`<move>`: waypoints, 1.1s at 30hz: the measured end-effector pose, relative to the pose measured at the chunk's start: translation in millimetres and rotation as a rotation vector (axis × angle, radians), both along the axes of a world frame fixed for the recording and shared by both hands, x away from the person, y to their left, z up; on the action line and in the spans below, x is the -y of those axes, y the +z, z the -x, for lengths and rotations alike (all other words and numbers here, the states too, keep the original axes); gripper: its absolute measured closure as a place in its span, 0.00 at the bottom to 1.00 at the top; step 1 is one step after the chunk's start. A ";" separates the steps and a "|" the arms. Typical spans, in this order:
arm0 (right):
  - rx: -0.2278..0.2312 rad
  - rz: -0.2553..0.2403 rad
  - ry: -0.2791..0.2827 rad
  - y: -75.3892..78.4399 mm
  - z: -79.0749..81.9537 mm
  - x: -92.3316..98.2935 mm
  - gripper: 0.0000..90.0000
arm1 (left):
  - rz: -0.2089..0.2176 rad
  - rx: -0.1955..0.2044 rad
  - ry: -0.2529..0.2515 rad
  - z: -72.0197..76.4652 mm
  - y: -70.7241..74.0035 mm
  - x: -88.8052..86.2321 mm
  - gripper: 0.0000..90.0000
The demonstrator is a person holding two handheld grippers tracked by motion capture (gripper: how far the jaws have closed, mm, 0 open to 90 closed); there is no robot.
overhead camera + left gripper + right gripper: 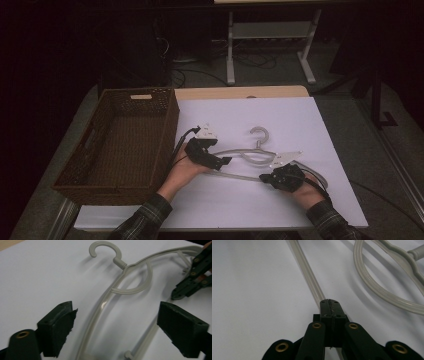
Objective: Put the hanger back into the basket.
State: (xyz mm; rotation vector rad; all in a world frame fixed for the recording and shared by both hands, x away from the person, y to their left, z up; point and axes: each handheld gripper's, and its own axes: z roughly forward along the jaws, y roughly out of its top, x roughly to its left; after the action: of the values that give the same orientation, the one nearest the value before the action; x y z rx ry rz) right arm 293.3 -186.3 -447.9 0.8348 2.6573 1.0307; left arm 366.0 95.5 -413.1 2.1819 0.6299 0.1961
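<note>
Here we see the left gripper [116,327] with fingers apart over the hanger [130,287], the right gripper [329,305] clamped on its bar.

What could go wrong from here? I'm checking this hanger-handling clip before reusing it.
1. The right gripper is shut on the hanger only at its thin bottom bar, so the hanger may swing or slip if lifted.
2. The left gripper is open with the hanger's arm between its jaws; closing off-centre could push the arm aside.
3. The basket stands close beside the left hand, so a lifted hanger might catch its rim.
</note>
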 end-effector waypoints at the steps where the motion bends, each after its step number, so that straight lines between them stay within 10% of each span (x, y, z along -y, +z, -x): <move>1: 0.000 0.000 0.000 0.0 0.0 0.0 1.00 | -0.013 -0.006 -0.003 -3.6 -2.1 2.2 0.18; 18: -0.007 -0.012 -0.002 -0.8 -0.7 1.1 1.00 | -0.196 -0.048 -0.140 -37.7 -27.7 34.4 0.62; 33: -0.009 -0.017 0.000 -1.3 -1.0 1.6 1.00 | -0.234 -0.010 -0.182 -39.6 -25.8 41.5 0.83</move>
State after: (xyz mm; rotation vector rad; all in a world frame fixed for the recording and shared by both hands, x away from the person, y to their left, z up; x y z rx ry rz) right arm 294.3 -187.9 -449.1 0.8447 2.6600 1.0540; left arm 405.6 54.0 -438.9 2.4525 0.4270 0.1687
